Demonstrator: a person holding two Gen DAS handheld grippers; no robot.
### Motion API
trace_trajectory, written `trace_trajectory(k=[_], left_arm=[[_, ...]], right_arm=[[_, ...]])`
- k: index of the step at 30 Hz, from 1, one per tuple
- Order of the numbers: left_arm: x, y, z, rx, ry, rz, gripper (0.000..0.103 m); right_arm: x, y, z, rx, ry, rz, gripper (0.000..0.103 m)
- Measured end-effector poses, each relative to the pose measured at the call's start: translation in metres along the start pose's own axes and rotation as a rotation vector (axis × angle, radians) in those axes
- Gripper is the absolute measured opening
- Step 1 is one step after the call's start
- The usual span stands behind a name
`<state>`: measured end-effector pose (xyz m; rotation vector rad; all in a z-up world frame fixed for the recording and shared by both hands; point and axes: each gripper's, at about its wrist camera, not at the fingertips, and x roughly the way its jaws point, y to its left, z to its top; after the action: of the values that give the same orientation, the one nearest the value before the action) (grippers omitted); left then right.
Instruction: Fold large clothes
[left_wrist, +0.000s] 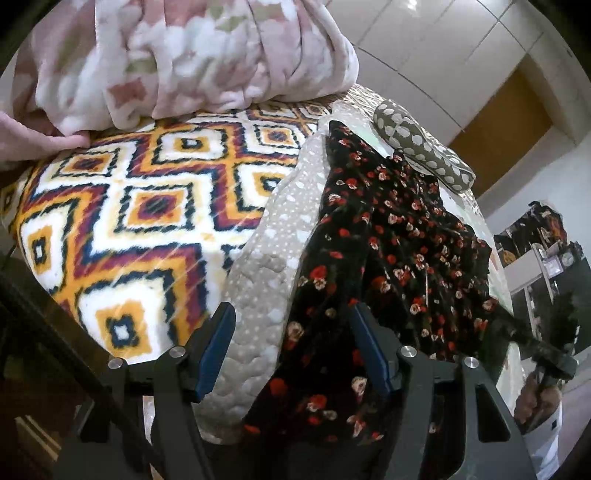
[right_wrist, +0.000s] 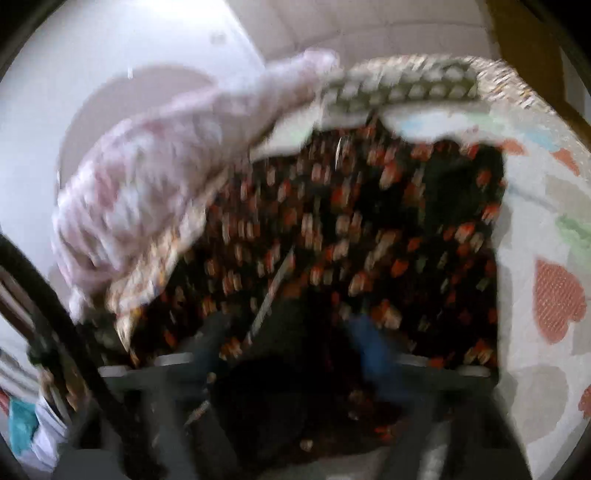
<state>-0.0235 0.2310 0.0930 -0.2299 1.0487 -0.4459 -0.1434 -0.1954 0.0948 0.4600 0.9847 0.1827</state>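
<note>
A black garment with red and cream flowers (left_wrist: 388, 236) lies crumpled on the bed, over a beige quilt (left_wrist: 273, 236). My left gripper (left_wrist: 291, 314) is open, its blue-padded fingers (left_wrist: 218, 339) spread wide above the garment's near edge and the quilt, holding nothing. The right wrist view is badly blurred. The same floral garment (right_wrist: 332, 229) fills its middle. My right gripper (right_wrist: 291, 332) sits low over the cloth with a blue pad (right_wrist: 373, 347) showing. Whether it grips the cloth cannot be told.
A blanket with orange and maroon diamonds (left_wrist: 140, 206) covers the bed's left. A pink fleece blanket (left_wrist: 192, 55) is heaped at the back, with a hand (left_wrist: 44, 142) beside it. A spotted pillow (left_wrist: 417, 144) lies behind the garment. A heart-print sheet (right_wrist: 554, 295) lies to the right.
</note>
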Motion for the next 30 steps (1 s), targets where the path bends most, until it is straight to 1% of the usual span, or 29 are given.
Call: trace_trajectory(k=[1, 3, 6, 8, 10, 14, 16, 17, 19, 20, 21, 22, 23, 24, 26, 27, 28, 30], left_arm=[[0.0, 0.0, -0.001, 0.008, 0.004, -0.004, 0.066], [0.003, 0.003, -0.004, 0.017, 0.009, -0.01, 0.067], [0.01, 0.005, -0.009, 0.02, 0.026, -0.028, 0.067], [0.015, 0.008, -0.015, 0.017, 0.037, -0.034, 0.067], [0.02, 0.009, -0.021, 0.022, 0.053, -0.035, 0.067], [0.025, 0.01, -0.034, 0.039, 0.08, -0.028, 0.067], [0.026, 0.01, -0.04, 0.043, 0.091, -0.019, 0.067], [0.027, 0.009, -0.044, 0.044, 0.101, -0.019, 0.067], [0.026, 0.009, -0.05, 0.052, 0.113, -0.029, 0.067], [0.028, 0.008, -0.053, 0.059, 0.122, -0.033, 0.067], [0.028, 0.009, -0.055, 0.059, 0.126, -0.036, 0.068], [0.03, 0.009, -0.056, 0.059, 0.13, -0.045, 0.07], [0.032, 0.01, -0.057, 0.056, 0.131, -0.058, 0.074], [0.033, 0.011, -0.057, 0.053, 0.132, -0.069, 0.076], [0.036, 0.011, -0.056, 0.049, 0.138, -0.099, 0.084], [0.038, 0.01, -0.055, 0.054, 0.14, -0.116, 0.086], [0.039, 0.009, -0.055, 0.057, 0.141, -0.12, 0.088], [0.042, 0.007, -0.055, 0.068, 0.145, -0.117, 0.088]], right_arm=[[-0.004, -0.003, -0.009, 0.014, 0.001, -0.018, 0.004], [-0.022, -0.012, -0.026, 0.024, -0.026, -0.037, 0.004], [-0.068, -0.036, -0.062, 0.11, -0.076, -0.057, 0.004], [-0.098, -0.055, -0.094, 0.183, -0.09, -0.083, 0.004], [-0.119, -0.074, -0.137, 0.261, -0.068, -0.102, 0.004], [-0.115, -0.087, -0.204, 0.348, 0.027, -0.086, 0.004], [-0.112, -0.086, -0.219, 0.361, 0.044, -0.1, 0.006], [-0.113, -0.086, -0.223, 0.361, 0.041, -0.112, 0.008], [-0.122, -0.086, -0.222, 0.349, 0.013, -0.134, 0.008], [-0.127, -0.086, -0.219, 0.338, -0.009, -0.144, 0.011], [-0.13, -0.085, -0.216, 0.331, -0.027, -0.154, 0.024], [-0.136, -0.086, -0.21, 0.322, -0.063, -0.173, 0.034], [-0.139, -0.087, -0.208, 0.317, -0.086, -0.179, 0.054], [-0.142, -0.088, -0.204, 0.308, -0.117, -0.182, 0.067], [-0.14, -0.091, -0.191, 0.29, -0.168, -0.177, 0.075], [-0.136, -0.092, -0.187, 0.291, -0.175, -0.169, 0.075], [-0.127, -0.099, -0.181, 0.302, -0.177, -0.143, 0.075], [-0.111, -0.109, -0.174, 0.324, -0.163, -0.118, 0.075]])
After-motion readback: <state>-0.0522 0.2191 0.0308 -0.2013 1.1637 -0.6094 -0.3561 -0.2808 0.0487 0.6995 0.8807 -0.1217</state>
